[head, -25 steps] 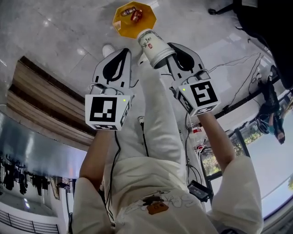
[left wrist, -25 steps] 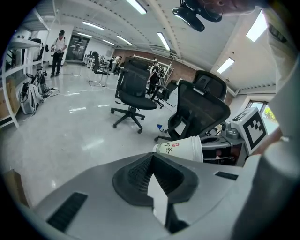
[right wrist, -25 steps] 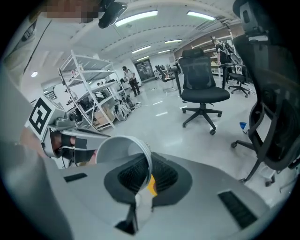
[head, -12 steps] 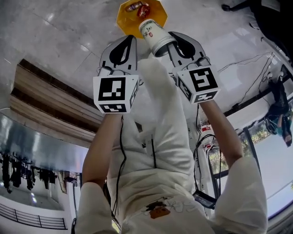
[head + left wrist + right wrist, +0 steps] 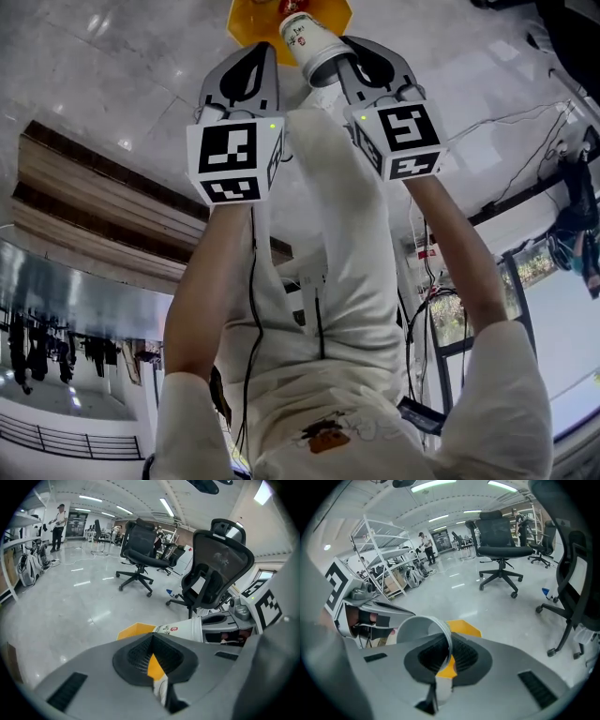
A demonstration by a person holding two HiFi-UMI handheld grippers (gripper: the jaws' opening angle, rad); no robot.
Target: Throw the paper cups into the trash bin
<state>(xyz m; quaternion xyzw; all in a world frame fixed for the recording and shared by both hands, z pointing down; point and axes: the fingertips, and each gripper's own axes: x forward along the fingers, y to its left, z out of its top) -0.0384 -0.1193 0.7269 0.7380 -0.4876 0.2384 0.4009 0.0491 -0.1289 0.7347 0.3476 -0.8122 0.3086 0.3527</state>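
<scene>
Closest to the head camera: white trousers (image 5: 337,309) and two bare forearms reaching forward and down, one gripper at the end of each.

Left gripper (image 5: 151,638): jaws clenched, tips meeting along a single seam, nothing between them. Behind the tips a small gap shows a slice of orange and something white. I cannot identify the white part.

Right gripper (image 5: 449,644): jaws nearly together, grasping the paper cup (image 5: 416,629) by its wall at the rim. The rim edge runs down into the seam between the pads. The open mouth faces back toward the gripper camera, and the cup body leans to the left of the jaws. In the head view the cup is tilted, base pointing away, with red print on its side. It sits between the two gripper tips, just beside the left one; contact there cannot be judged.

Beyond the cup: orange trash bin (image 5: 246,21) on the pale glossy floor (image 5: 122,75). The top edge of the head view cuts it off, and the cup's base overlaps it in that view. In both gripper views the jaws hide most of it, so only an orange corner shows. Its contents are not visible.

Farther off: black office chairs (image 5: 138,550), a white metal shelving rack (image 5: 389,564), and a person (image 5: 58,520) standing at the far end of the room, too small for detail.
</scene>
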